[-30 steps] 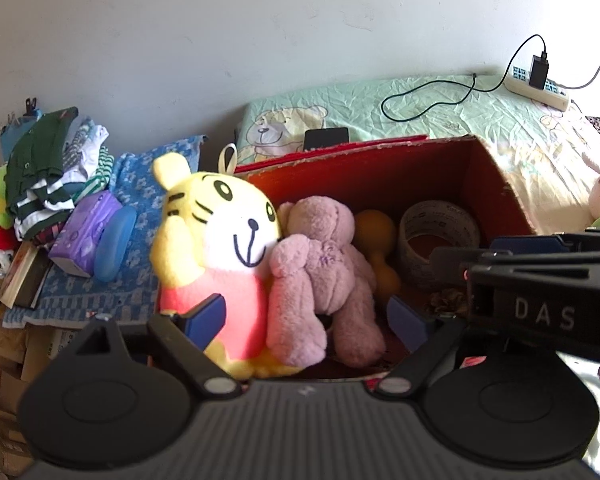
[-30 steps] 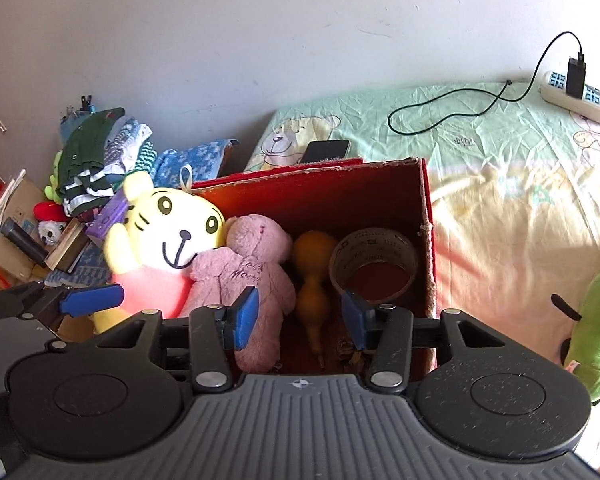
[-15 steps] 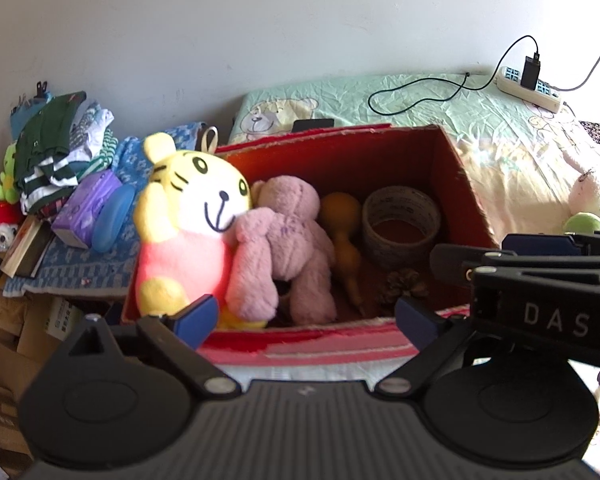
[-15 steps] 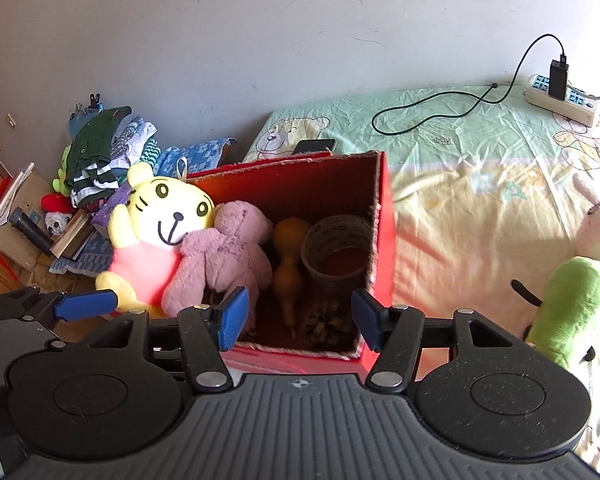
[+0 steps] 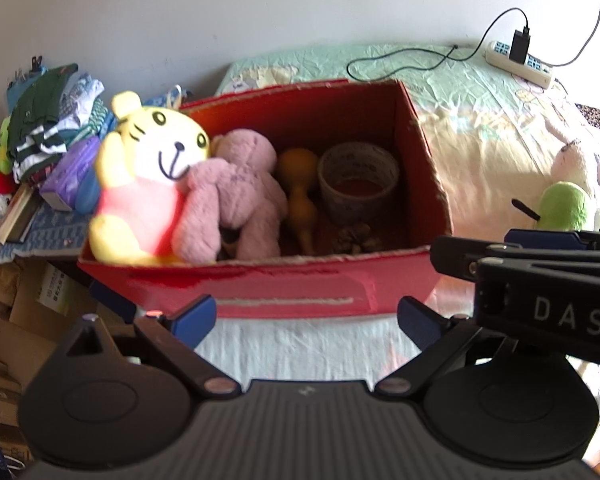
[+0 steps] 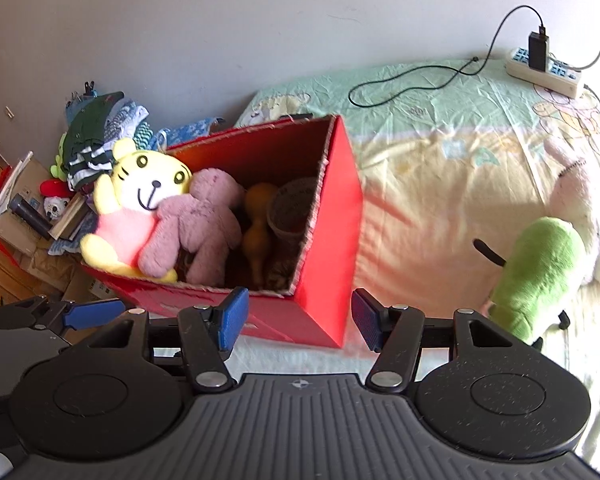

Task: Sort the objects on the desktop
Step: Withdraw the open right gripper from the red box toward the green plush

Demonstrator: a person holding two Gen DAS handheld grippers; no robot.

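Red cardboard box (image 5: 300, 296) sits on bed, holding yellow tiger plush (image 5: 148, 184) at left, pink bear (image 5: 236, 196), tape roll (image 5: 358, 178). My left gripper (image 5: 306, 318) opening, empty; right gripper (image 6: 296, 318) parted, empty, near side.

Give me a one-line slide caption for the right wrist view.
Open right gripper faces a red box holding plush toys, a gourd and tape; green plush waits on the bed.

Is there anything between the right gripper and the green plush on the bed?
Nothing visible. The green plush lies on the bedsheet, right of the right gripper, whose open jaws are empty; the red box sits left.
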